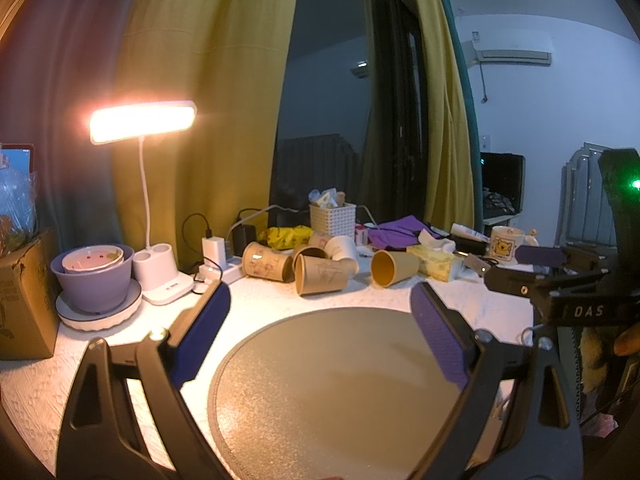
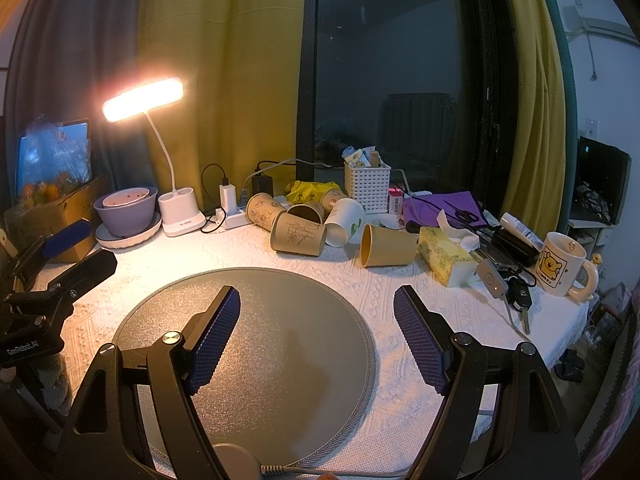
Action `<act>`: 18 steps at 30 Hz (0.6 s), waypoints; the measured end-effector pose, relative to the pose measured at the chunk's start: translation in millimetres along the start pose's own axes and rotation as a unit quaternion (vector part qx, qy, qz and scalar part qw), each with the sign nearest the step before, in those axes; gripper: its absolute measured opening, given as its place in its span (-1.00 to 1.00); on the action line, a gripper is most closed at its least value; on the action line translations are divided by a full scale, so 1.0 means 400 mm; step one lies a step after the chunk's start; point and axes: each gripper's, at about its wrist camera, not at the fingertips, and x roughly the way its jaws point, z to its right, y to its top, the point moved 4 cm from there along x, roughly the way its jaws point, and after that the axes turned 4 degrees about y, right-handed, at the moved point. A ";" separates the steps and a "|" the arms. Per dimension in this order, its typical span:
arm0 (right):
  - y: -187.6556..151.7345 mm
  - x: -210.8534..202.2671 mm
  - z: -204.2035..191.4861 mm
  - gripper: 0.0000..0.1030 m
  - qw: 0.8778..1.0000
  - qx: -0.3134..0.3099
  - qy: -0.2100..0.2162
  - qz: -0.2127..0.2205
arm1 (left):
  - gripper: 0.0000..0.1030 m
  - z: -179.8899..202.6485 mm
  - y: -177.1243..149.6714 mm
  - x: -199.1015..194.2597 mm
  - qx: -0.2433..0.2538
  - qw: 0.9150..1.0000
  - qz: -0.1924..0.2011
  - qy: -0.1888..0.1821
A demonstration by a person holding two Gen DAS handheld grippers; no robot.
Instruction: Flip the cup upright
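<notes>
Several paper cups lie on their sides at the back of the white tablecloth. A plain tan cup (image 2: 386, 246) (image 1: 392, 268) lies alone with its mouth facing left. A printed brown cup (image 2: 298, 234) (image 1: 322, 276) lies left of it, beside a white cup (image 2: 346, 222) and more brown cups (image 2: 264, 210). My left gripper (image 1: 320, 308) is open and empty above the round grey mat (image 1: 340, 392). My right gripper (image 2: 316, 308) is open and empty over the same mat (image 2: 248, 360), well short of the cups.
A lit desk lamp (image 2: 176, 208), purple bowl (image 2: 126, 210), cardboard box (image 2: 60, 216), power strip with chargers (image 2: 232, 208), white basket (image 2: 367, 186), tissue box (image 2: 444, 258), keys (image 2: 516, 300) and a bear mug (image 2: 560, 266) ring the mat. The table edge runs at right.
</notes>
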 end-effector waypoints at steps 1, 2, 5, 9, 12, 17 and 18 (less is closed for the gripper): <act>0.000 0.000 0.000 0.59 1.000 0.000 0.000 0.000 | 0.79 0.000 0.000 0.000 0.000 1.000 0.000 0.000; 0.000 0.001 0.000 0.59 1.000 0.000 0.000 0.000 | 0.79 0.000 0.000 0.000 0.000 1.000 0.000 0.000; 0.000 0.001 0.001 0.59 1.000 0.000 0.000 0.000 | 0.79 0.000 0.000 0.000 0.000 1.000 0.000 0.000; 0.000 0.004 0.002 0.59 1.000 0.001 0.000 0.000 | 0.79 0.001 -0.001 0.000 0.000 1.000 -0.001 0.000; 0.000 0.002 0.002 0.59 1.000 0.000 0.000 0.001 | 0.79 0.002 -0.001 -0.001 -0.001 1.000 0.001 0.000; -0.001 -0.001 0.003 0.59 1.000 0.000 0.000 0.001 | 0.79 0.000 0.000 0.000 0.000 1.000 0.000 0.000; -0.001 -0.001 0.003 0.59 1.000 0.001 0.000 0.001 | 0.79 0.000 0.000 -0.001 0.000 1.000 0.000 0.000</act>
